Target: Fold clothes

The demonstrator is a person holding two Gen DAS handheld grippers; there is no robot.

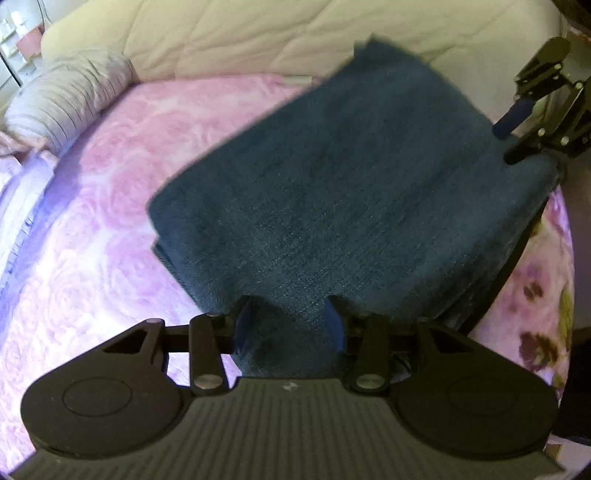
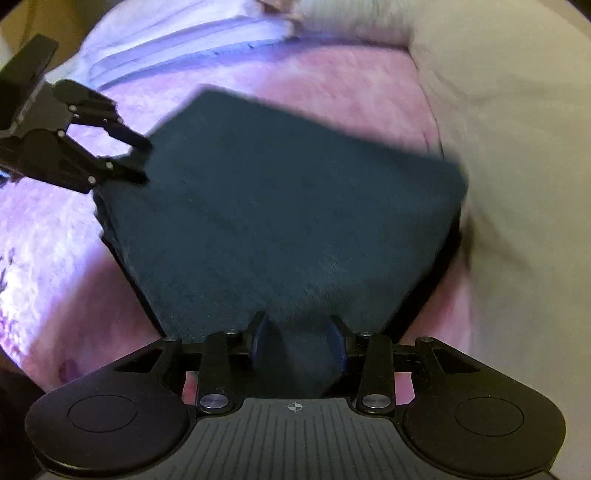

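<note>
— Dark blue cloth (image 1: 332,192) sits closest, bunched right between the left gripper (image 1: 290,325) pads at six o'clock in the left wrist view. What surrounds it?

— It is a folded denim-like garment lying on a bed with a pink rose-patterned sheet (image 1: 122,192). At twelve o'clock a cream quilted duvet (image 1: 229,33) is heaped along the far side, and at ten o'clock lies a striped grey pillow (image 1: 62,96). Nothing stands between either gripper and the cloth.

— And the fingers?

— The left fingers (image 1: 243,325) are clamped on the near edge of the cloth; fabric fills the gap between the blue pads. The right gripper (image 2: 299,343) does the same at six o'clock in its own view, with its fingers (image 2: 264,341) closed on a pinch of the same cloth.

— How do they sit?

— Both tilt steeply down toward the bed. From the left view the right gripper appears at two o'clock, at the cloth's far corner; from the right view the left one shows at nine o'clock, on the opposite corner.

— Count?

— One garment, two grippers, one pillow, one duvet. Both views are motion-blurred.
</note>
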